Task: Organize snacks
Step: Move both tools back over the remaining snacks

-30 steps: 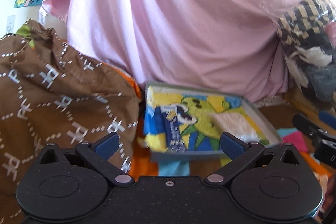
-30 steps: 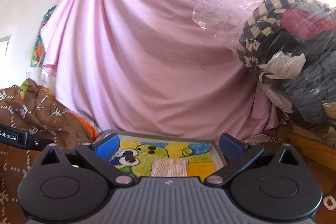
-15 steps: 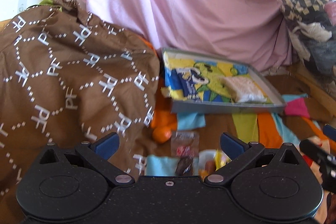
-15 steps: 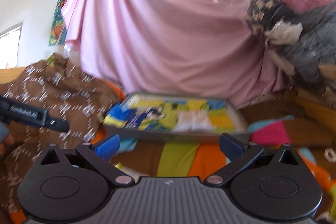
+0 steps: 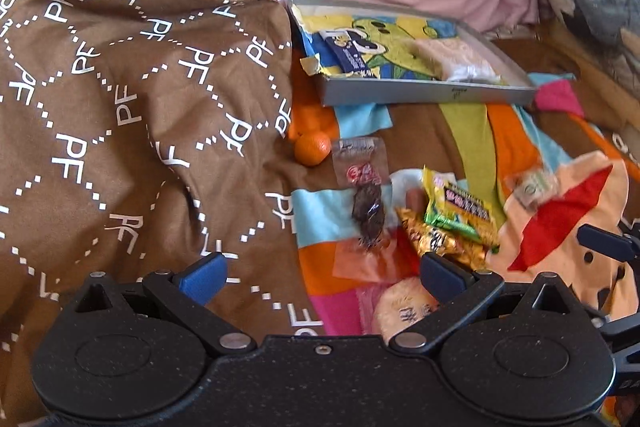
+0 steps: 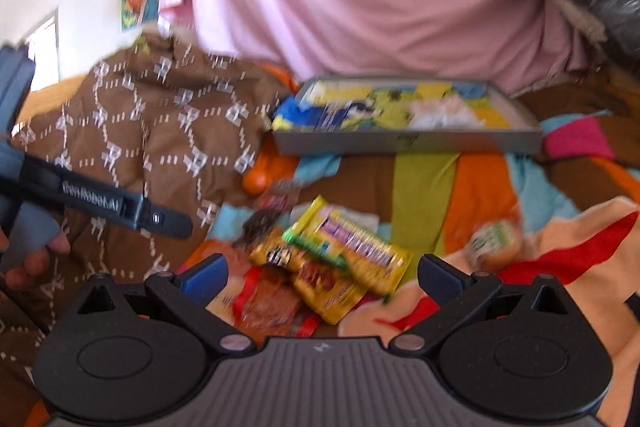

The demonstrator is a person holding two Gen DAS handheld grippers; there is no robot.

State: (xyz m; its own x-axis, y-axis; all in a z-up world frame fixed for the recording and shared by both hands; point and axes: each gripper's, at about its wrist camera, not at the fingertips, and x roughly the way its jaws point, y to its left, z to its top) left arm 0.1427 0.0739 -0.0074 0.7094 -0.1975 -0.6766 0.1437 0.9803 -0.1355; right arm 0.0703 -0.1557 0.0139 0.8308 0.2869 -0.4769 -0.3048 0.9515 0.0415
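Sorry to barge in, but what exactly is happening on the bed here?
A person holds two grippers over a pile of snack packets on a colourful blanket. The left gripper and right gripper are both open and empty. A grey tray behind the pile already holds a couple of packets, and a small orange lies beside a brown patterned cloth.

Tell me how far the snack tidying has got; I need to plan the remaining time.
Barely started. Done: the grey tray holds a blue packet and a pale packet. In hand: nothing; the left gripper and right gripper are both open and empty above the pile. Left: the yellow-green packet, gold packet, dark snack, orange and others lie on the blanket.
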